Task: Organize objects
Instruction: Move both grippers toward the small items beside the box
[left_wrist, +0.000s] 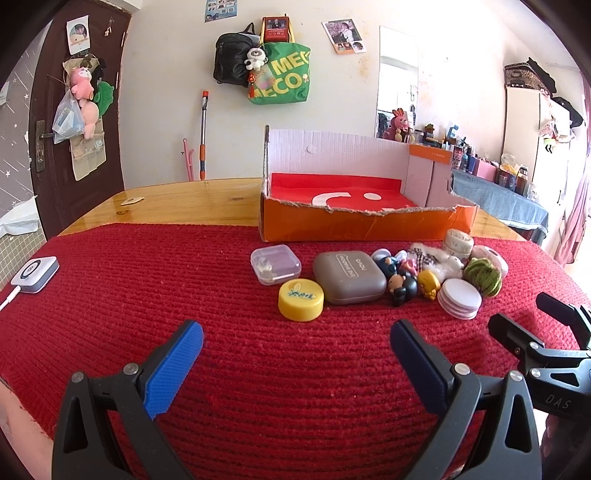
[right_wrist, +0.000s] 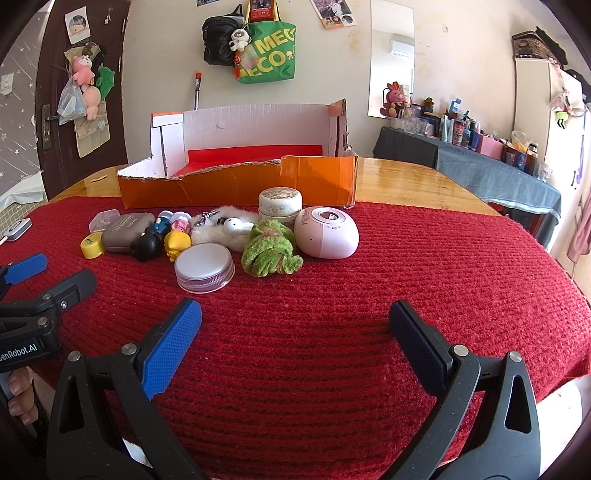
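Note:
Small items lie in a row on the red knitted mat (left_wrist: 184, 295): a clear plastic case (left_wrist: 275, 264), a yellow lid (left_wrist: 301, 300), a grey-brown case (left_wrist: 349, 277), small figurines (left_wrist: 402, 280), a white lid (right_wrist: 204, 268), a green fluffy piece (right_wrist: 269, 253), a pink egg-shaped device (right_wrist: 327, 232) and a cream jar (right_wrist: 280, 205). Behind them stands an orange cardboard box (left_wrist: 365, 225) with a red bottom. My left gripper (left_wrist: 295, 341) is open, short of the yellow lid. My right gripper (right_wrist: 295, 319) is open, short of the white lid and green piece. Both hold nothing.
A white and blue gadget (left_wrist: 35, 275) with a cable lies at the mat's left edge. The wooden table (left_wrist: 184, 201) shows beyond the mat. A side table (right_wrist: 498, 162) crowded with bottles stands at the right. Bags (left_wrist: 279, 74) hang on the back wall.

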